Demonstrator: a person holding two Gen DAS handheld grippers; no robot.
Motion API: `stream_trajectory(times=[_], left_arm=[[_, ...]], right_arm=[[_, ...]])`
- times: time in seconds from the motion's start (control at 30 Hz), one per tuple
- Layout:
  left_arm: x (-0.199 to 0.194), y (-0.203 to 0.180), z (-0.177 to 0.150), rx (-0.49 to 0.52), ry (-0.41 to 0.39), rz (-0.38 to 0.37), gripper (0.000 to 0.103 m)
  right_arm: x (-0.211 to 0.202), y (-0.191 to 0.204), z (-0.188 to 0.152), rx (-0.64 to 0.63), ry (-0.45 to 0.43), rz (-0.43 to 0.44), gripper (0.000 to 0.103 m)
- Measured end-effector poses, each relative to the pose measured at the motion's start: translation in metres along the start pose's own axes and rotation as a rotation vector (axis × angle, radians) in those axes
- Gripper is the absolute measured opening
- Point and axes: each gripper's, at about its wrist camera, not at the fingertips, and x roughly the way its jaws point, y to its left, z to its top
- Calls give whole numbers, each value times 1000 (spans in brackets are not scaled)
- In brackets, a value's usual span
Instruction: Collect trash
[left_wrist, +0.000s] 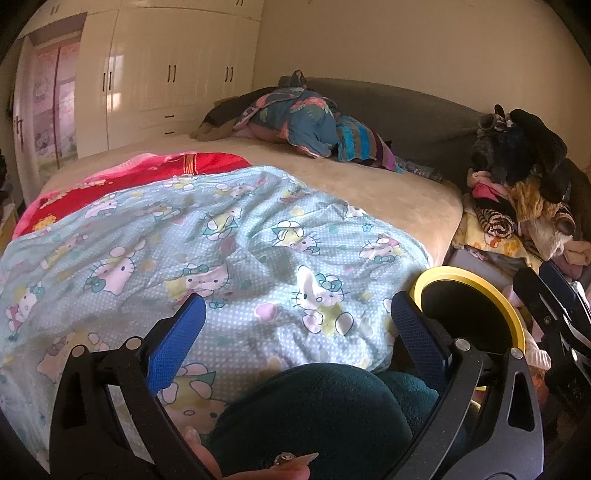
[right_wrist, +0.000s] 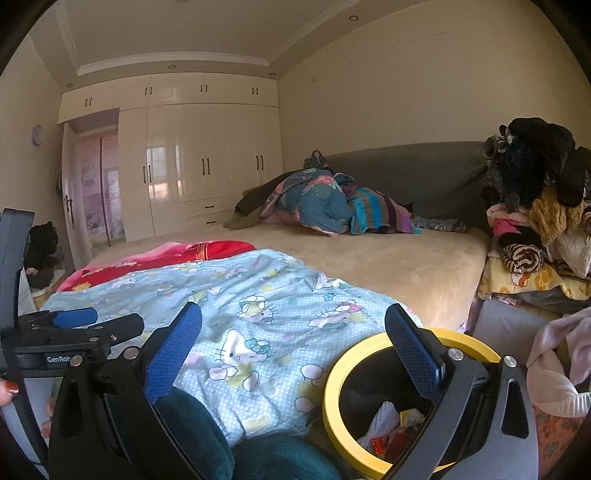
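We face a bedroom with cream wardrobes (right_wrist: 192, 155) and a wide bed (right_wrist: 388, 266), a cartoon-cat quilt (right_wrist: 258, 314) spread over its near end. Off the bed's near right corner stands the yellow-rimmed trash bin (right_wrist: 334, 373), wrappers and crumpled paper (right_wrist: 391, 424) already inside. Both our left gripper (left_wrist: 295, 328) and right gripper (right_wrist: 291, 339) stand wide apart, holding nothing. Such scraps look light, soft and crushable; we judge a pinch at a bunched fold best. No loose trash shows on the bed, and the bin's depth is hidden behind our right finger.
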Motion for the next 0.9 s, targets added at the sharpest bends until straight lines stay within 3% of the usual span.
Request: stream_trajectory(times=[0.9], left_arm=[[-5,-5,0,12,-30,-5,92]], right_arm=[[-2,1,1,5,-5,-13,97]])
